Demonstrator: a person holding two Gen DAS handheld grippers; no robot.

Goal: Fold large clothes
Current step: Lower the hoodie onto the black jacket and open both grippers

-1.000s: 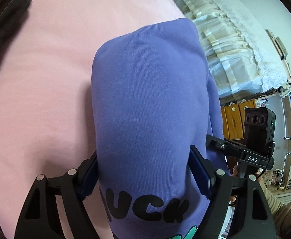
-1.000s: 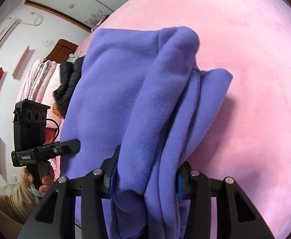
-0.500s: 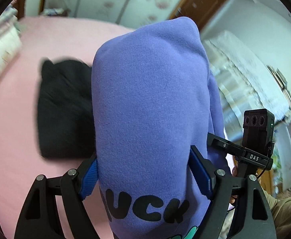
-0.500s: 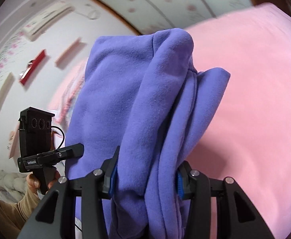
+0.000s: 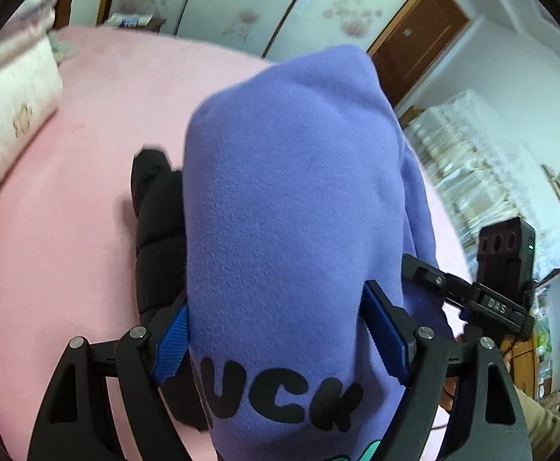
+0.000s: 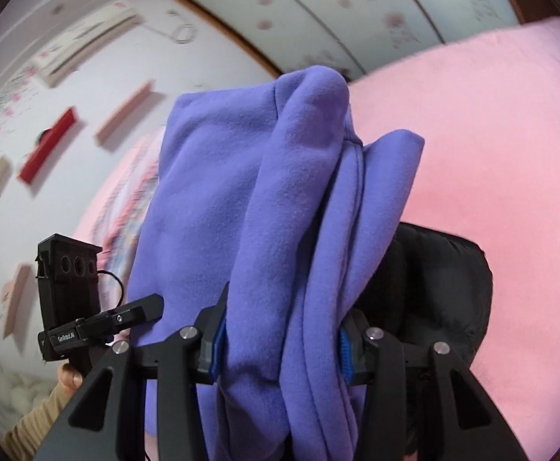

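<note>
The folded purple sweatshirt (image 5: 287, 207) is being carried above the pink bed (image 5: 88, 146), pinched at one side by the left gripper (image 5: 276, 340) and at the other by the right gripper (image 6: 280, 340), seemingly so the folds are kept together. It is being held over a black jacket (image 6: 441, 276), perhaps for stacking. Black letters "UCK" are being shown on it.
</note>
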